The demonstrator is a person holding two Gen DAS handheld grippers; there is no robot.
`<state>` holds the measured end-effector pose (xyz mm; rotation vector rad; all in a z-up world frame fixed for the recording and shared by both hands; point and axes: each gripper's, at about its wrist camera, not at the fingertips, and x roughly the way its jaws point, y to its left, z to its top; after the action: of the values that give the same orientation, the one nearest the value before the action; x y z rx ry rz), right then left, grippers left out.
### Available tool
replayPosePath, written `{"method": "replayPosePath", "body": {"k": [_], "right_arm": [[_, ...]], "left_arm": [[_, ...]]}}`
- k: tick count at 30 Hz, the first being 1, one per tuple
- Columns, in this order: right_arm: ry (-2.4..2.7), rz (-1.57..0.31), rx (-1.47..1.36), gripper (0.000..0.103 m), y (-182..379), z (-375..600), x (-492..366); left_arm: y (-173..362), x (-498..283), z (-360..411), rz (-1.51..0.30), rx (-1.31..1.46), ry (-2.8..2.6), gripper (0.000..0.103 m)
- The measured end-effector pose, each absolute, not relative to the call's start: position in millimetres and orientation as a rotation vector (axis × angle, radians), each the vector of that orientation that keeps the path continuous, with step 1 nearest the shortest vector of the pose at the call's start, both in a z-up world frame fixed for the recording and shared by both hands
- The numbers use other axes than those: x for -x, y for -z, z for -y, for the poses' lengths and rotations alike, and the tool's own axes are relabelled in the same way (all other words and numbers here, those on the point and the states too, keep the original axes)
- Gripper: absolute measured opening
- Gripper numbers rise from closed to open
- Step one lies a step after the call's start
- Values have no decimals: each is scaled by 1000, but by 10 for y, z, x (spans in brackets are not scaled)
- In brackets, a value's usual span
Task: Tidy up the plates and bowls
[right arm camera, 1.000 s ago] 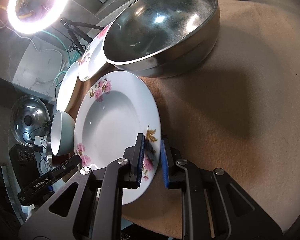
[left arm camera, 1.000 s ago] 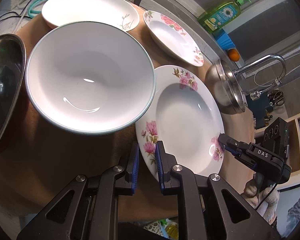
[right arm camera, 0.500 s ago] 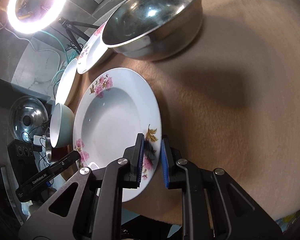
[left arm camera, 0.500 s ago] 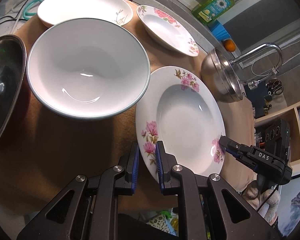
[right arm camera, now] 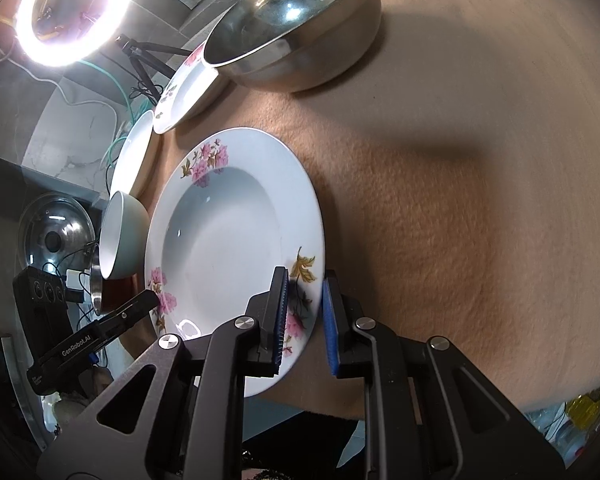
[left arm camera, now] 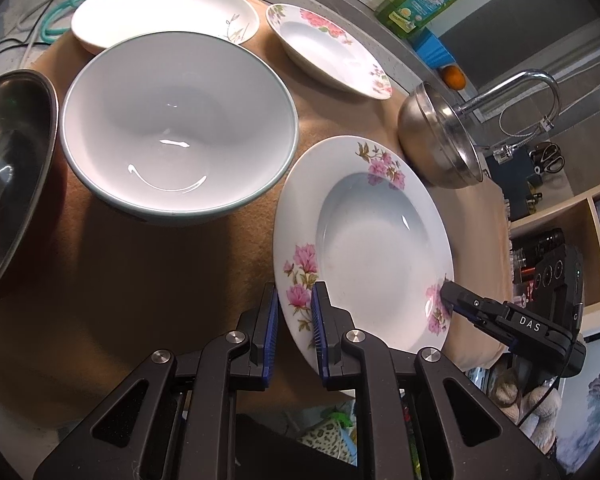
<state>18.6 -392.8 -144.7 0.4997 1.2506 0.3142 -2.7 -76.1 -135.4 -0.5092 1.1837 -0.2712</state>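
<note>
A deep white plate with pink flowers (left arm camera: pixel 364 240) (right arm camera: pixel 220 232) hangs over the brown cloth, held from both sides. My left gripper (left arm camera: pixel 294 304) is shut on its near-left rim. My right gripper (right arm camera: pixel 304 284) is shut on the opposite rim and shows in the left wrist view as a black finger (left arm camera: pixel 456 300). A large white bowl (left arm camera: pixel 180 120) sits just left of the plate. A second flowered plate (left arm camera: pixel 328 48) and a plain white plate (left arm camera: pixel 164 12) lie farther back.
A steel bowl (right arm camera: pixel 300 28) stands on the cloth (right arm camera: pixel 480 160) beyond the plate. Another steel bowl (left arm camera: pixel 8 188) is at the far left. A tap (left arm camera: pixel 516 92), a soap bottle (left arm camera: pixel 420 0) and a ring light (right arm camera: pixel 72 8) edge the scene.
The held plate and both grippers have slid away from the steel bowl, which now lies farther back in the right wrist view. The grips are unchanged.
</note>
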Motion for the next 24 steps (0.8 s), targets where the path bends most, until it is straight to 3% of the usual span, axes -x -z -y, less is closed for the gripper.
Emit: {"method": "replayPosePath", "body": {"k": [24], "right_arm": [[-296, -1257, -474, 18, 1446, 3860, -114]], "left_arm": [[1369, 13, 741, -1176, 486, 272, 16]]}}
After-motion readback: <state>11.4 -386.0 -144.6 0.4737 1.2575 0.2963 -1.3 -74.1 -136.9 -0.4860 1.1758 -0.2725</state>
